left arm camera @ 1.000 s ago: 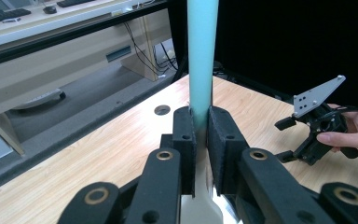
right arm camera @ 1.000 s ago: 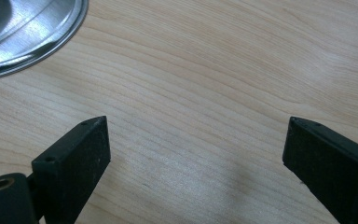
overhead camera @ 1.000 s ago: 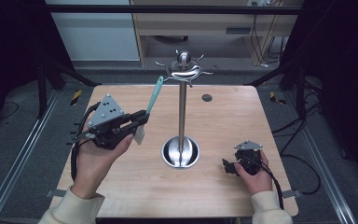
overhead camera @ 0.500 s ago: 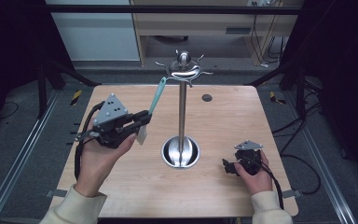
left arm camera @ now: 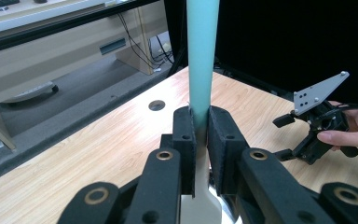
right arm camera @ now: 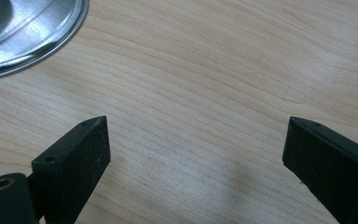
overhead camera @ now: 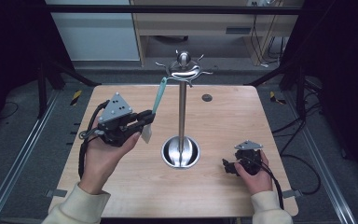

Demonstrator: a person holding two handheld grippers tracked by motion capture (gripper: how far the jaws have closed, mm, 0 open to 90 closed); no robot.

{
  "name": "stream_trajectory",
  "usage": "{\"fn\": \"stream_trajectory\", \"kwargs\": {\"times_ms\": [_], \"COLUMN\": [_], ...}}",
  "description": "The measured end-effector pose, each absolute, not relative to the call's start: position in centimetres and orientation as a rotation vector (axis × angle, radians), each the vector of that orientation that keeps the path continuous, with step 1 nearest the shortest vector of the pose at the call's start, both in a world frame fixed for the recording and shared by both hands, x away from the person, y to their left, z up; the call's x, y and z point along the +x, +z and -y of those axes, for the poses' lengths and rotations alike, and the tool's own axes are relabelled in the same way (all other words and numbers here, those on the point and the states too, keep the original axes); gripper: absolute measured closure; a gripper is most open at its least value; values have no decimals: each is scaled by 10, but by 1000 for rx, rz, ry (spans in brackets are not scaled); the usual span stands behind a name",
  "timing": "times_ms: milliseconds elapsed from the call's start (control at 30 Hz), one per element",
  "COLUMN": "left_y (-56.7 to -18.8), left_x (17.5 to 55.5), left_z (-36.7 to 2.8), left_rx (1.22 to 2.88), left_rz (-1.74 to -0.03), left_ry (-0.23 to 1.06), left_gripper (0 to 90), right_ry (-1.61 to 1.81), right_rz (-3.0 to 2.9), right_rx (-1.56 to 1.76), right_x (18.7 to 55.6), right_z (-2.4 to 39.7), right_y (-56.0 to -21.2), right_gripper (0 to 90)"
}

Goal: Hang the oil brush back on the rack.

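My left gripper [overhead camera: 145,117] is shut on a spatula with a teal handle [overhead camera: 158,95] and a whitish blade below the jaws; it is raised above the table, left of the metal hook stand [overhead camera: 182,105]. The handle's top reaches up close to the stand's hooks [overhead camera: 183,71]. In the left gripper view the teal handle [left arm camera: 200,51] rises upright from between my jaws [left arm camera: 201,140]. My right gripper [overhead camera: 227,165] rests low at the table's right front, open over bare wood [right arm camera: 193,140]; the left gripper view shows it too [left arm camera: 284,135].
The stand's round steel base [overhead camera: 181,153] sits mid-table, its rim in the right gripper view [right arm camera: 23,42]. A round hole [overhead camera: 207,97] lies in the wooden tabletop [overhead camera: 233,116] behind the stand. A desk [overhead camera: 200,23] stands beyond the table.
My left gripper has carried the spatula a little to the right, toward the stand's pole. The right gripper has stayed where it was.
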State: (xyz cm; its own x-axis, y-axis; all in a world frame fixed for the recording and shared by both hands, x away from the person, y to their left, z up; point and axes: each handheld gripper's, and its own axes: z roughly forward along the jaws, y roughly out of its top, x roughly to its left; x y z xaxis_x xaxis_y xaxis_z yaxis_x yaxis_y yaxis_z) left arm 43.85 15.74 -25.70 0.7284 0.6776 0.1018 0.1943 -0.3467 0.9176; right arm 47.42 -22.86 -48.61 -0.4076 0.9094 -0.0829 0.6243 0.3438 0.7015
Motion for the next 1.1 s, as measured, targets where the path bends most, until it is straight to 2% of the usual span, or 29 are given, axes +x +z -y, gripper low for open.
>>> {"fn": "stream_trajectory", "kwargs": {"times_ms": [1100], "left_y": [-259], "left_x": [445], "left_z": [-156], "left_rx": [1898], "left_rz": [-667], "left_ry": [579], "left_gripper": [812], "right_ry": [813], "right_rz": [-2149], "right_rx": [1336], "right_x": [475], "right_z": [228], "right_y": [-487], "right_gripper": [81]}}
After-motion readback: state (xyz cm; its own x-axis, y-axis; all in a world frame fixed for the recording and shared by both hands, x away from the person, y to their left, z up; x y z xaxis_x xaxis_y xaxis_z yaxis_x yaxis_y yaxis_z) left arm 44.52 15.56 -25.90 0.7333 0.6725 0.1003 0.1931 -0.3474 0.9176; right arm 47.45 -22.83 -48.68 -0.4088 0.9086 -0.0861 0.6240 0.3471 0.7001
